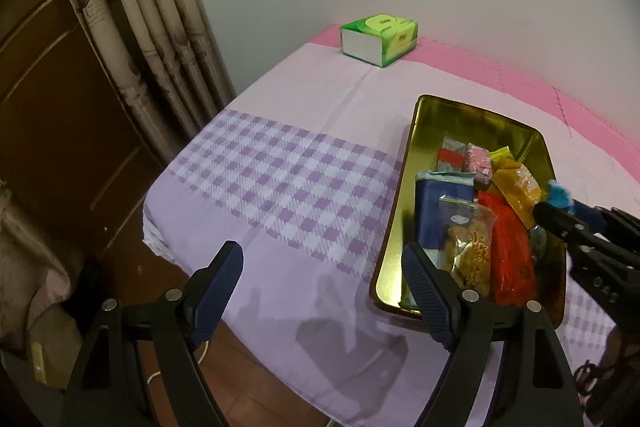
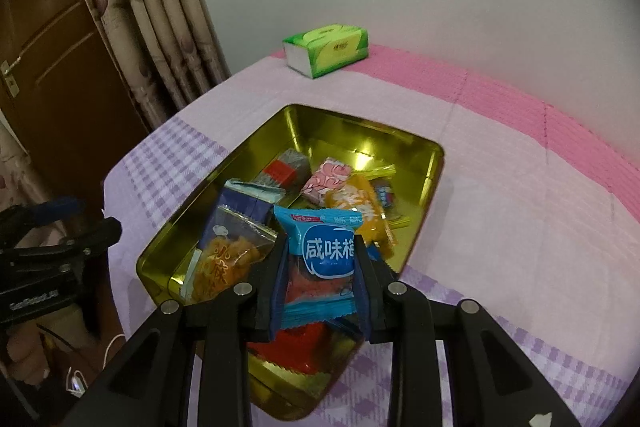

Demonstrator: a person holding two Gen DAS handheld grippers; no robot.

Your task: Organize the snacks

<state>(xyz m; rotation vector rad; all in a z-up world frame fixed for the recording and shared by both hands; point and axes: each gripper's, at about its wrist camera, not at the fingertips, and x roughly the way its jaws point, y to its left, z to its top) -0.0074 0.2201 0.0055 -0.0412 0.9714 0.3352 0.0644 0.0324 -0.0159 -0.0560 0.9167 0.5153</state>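
A gold tin box [image 2: 434, 163] [image 1: 416, 155] sits on the purple checked cloth and holds several wrapped snacks: a clear bag of fried twists [image 2: 224, 259] [image 1: 466, 247], a red packet [image 1: 510, 251], an orange packet [image 2: 354, 203] and a pink candy [image 2: 330, 179]. My right gripper [image 2: 320, 251] is shut on a blue snack packet [image 2: 320, 259] and holds it above the tin. In the left wrist view it enters from the right [image 1: 556, 205], with the blue wrapper at its tip. My left gripper [image 1: 322, 267] stands open over the cloth, left of the tin, with nothing between its fingers.
A green tissue pack [image 1: 380, 39] [image 2: 326, 49] lies at the far end of the table by the white wall. Curtains [image 1: 132, 7] and a brown wooden door [image 2: 60, 59] stand to the left. The table's near edge drops to a wooden floor.
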